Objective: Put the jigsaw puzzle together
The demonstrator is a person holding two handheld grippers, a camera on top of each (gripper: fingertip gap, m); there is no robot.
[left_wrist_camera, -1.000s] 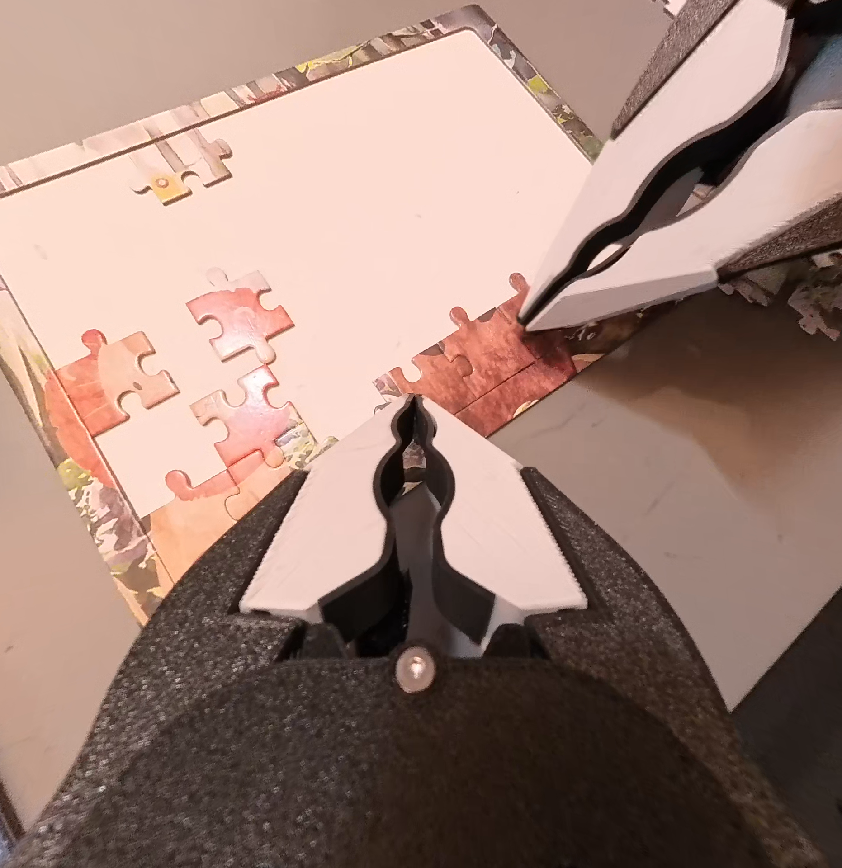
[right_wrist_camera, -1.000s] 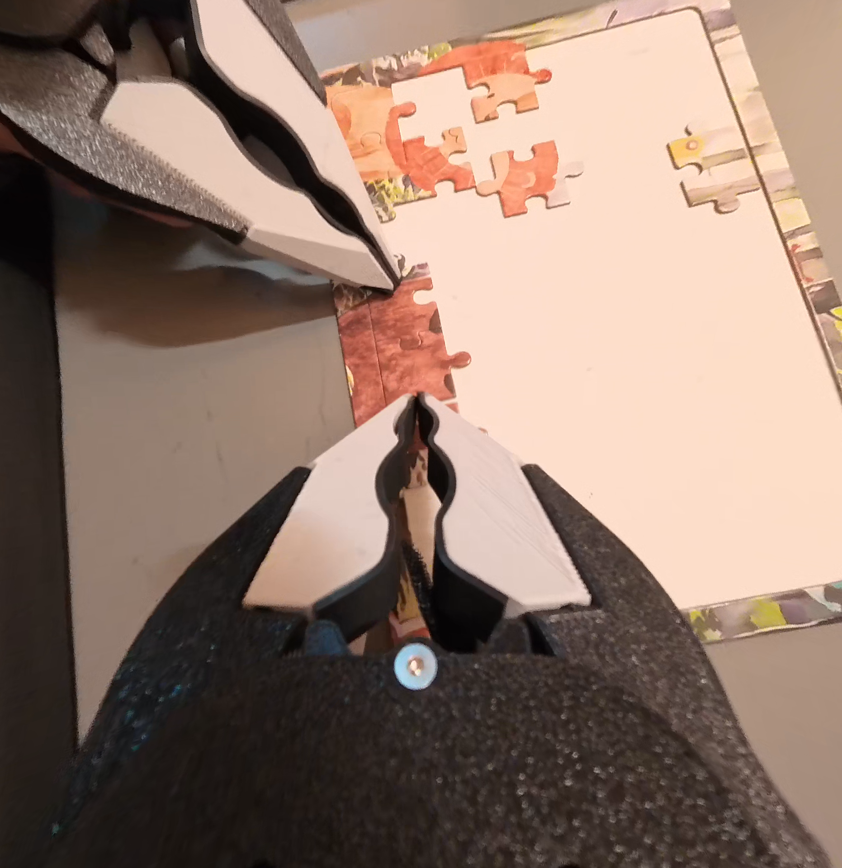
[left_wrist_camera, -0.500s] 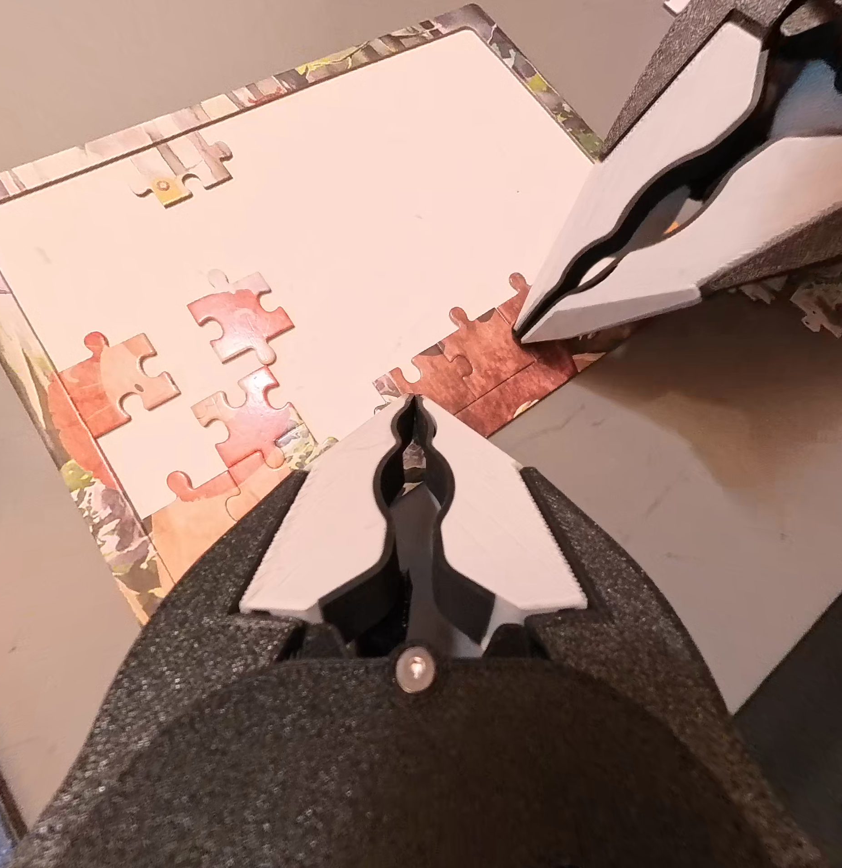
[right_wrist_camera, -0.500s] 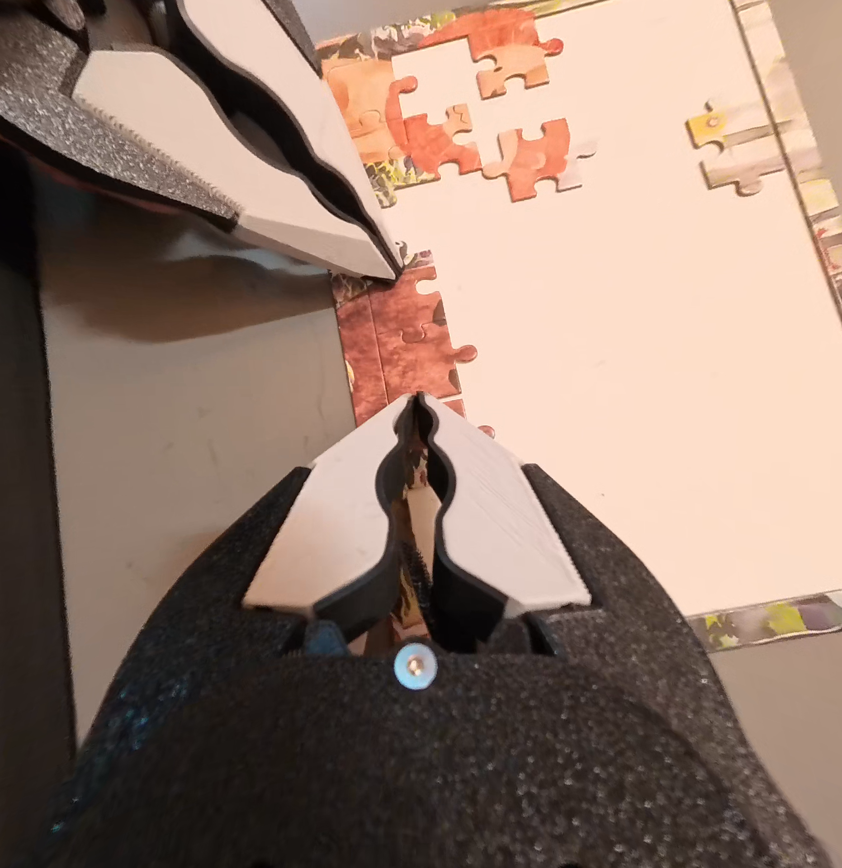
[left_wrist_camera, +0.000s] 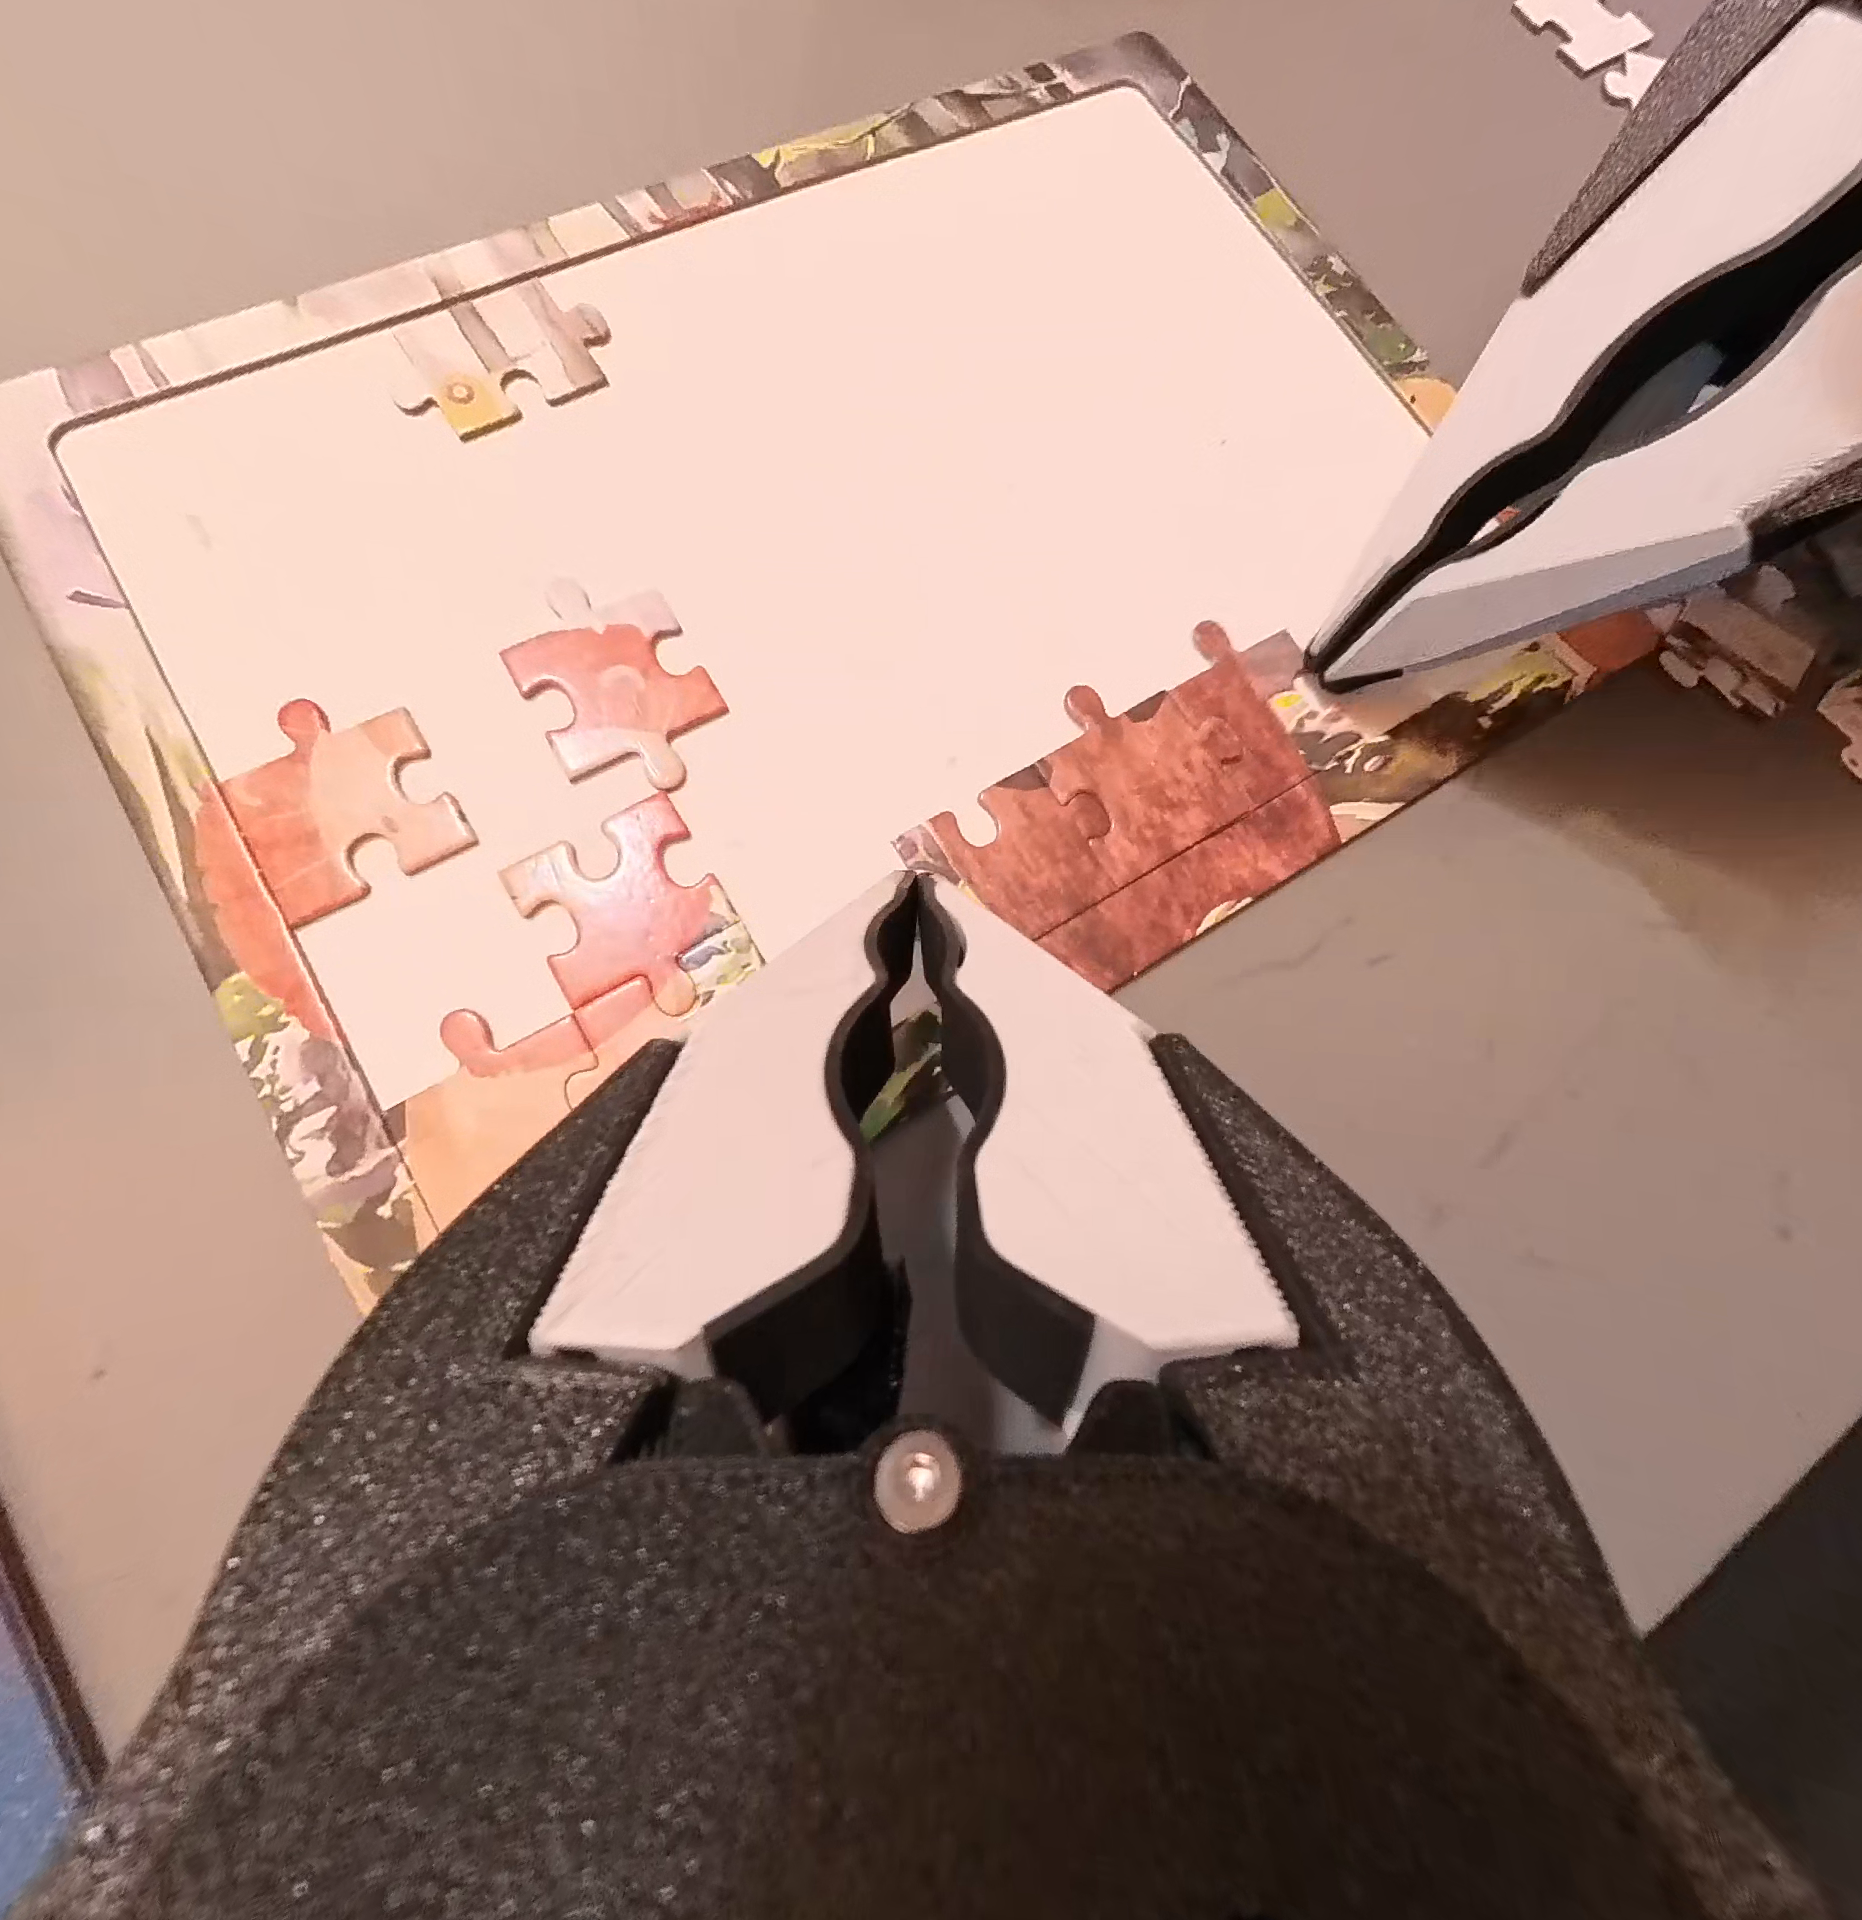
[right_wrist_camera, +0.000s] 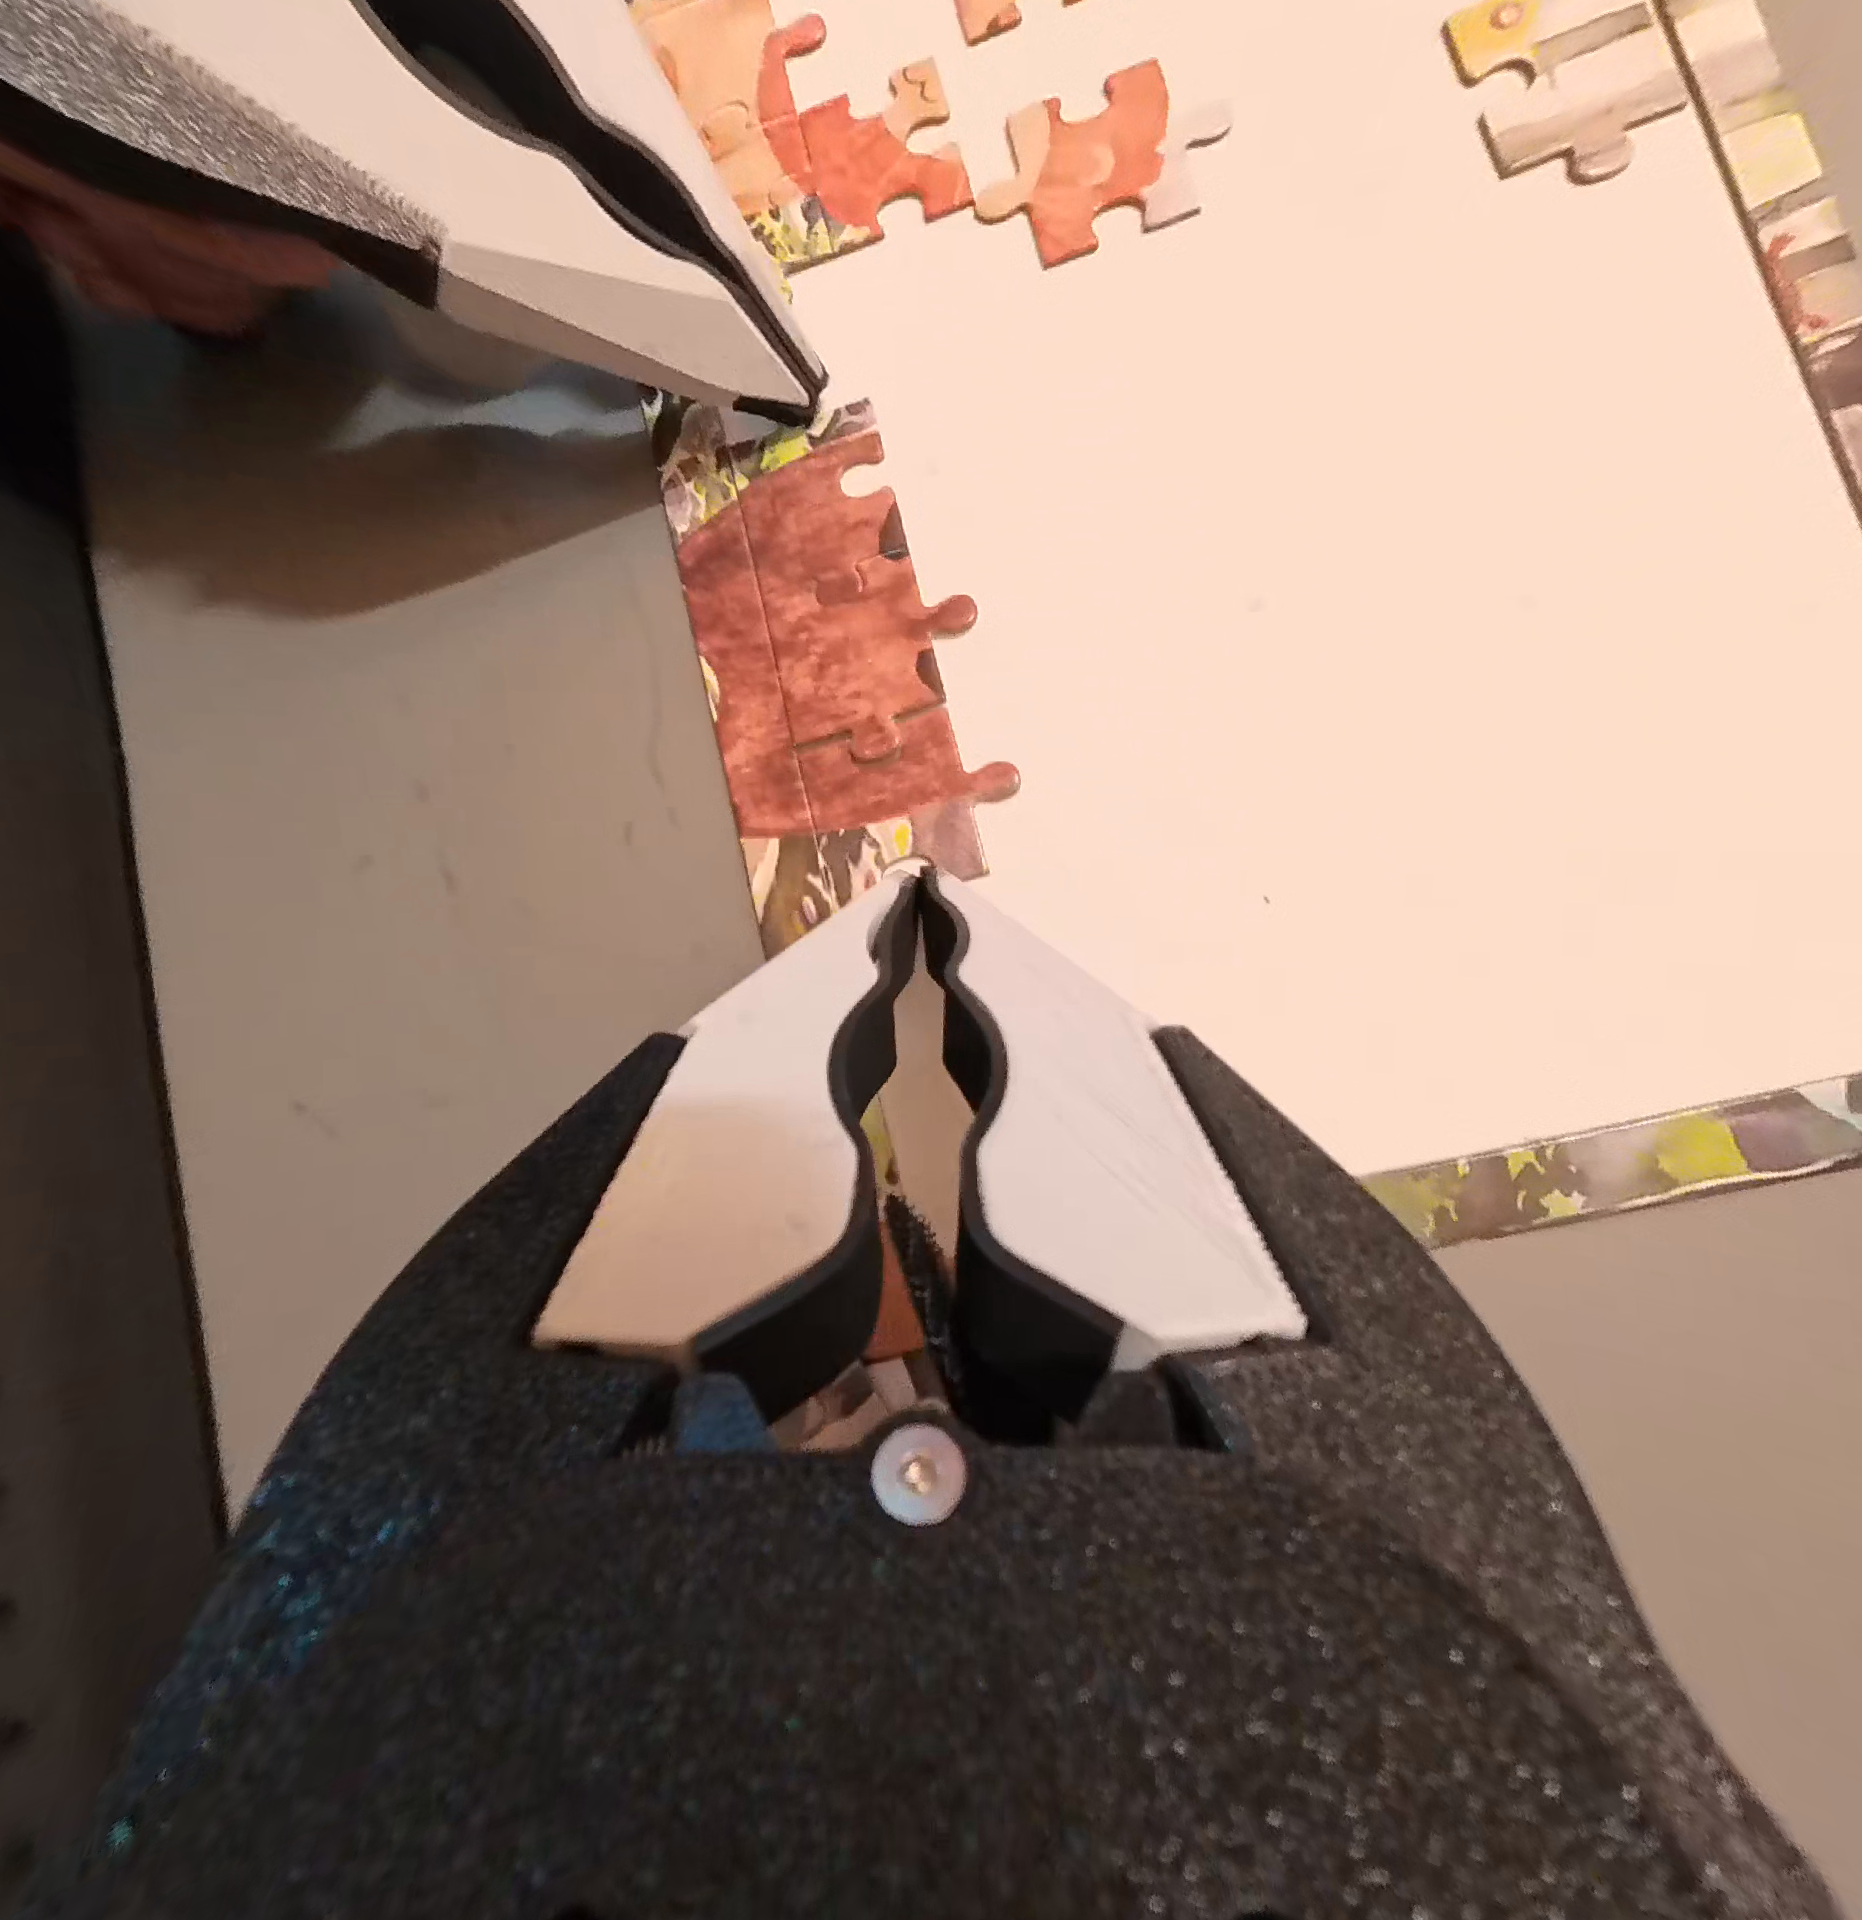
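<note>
The right tool point(left_wrist_camera: 1322, 673) has slid along the brown pieces point(left_wrist_camera: 1145, 821) toward the tray's point(left_wrist_camera: 906, 312) corner.

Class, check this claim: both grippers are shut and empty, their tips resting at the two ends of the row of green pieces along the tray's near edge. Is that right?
Not quite: the row of pieces is reddish-brown, not green, as the left wrist view shows. The rest stands: the left gripper and right gripper are shut and empty, tips at the row's two ends along the tray edge.

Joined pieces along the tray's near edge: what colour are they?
Mottled reddish-brown pieces, like wood grain; clearest in the left wrist view.
</note>
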